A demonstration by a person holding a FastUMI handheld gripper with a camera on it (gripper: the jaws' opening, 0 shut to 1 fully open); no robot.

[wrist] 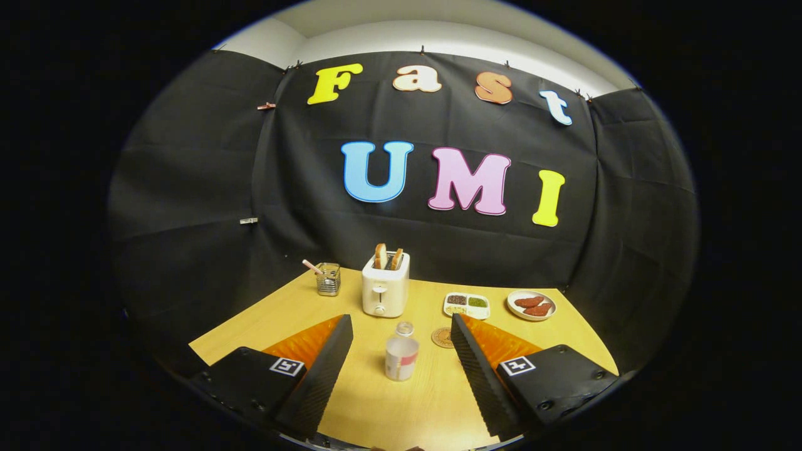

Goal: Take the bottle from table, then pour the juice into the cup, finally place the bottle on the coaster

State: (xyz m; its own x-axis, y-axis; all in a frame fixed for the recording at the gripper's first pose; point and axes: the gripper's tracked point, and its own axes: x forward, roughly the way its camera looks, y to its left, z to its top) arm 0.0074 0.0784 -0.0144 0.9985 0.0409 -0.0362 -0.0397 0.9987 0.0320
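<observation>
Yellow wood is carrying everything we are seeing: the table is running out under the gripper, and its near edge is being cut off behind the two fingers. We are finding the jaws standing wide apart, gripping nothing. The bottle is standing upright between them, touching neither, its long axis vertical and its cap pointing up; what its band says is too small for us to read. The coaster is lying just beside it, partly hidden by one finger. Along the far edge we are seeing a glass cup holding something thin we cannot name, a toaster with toast, a divided tray and a plate.
</observation>
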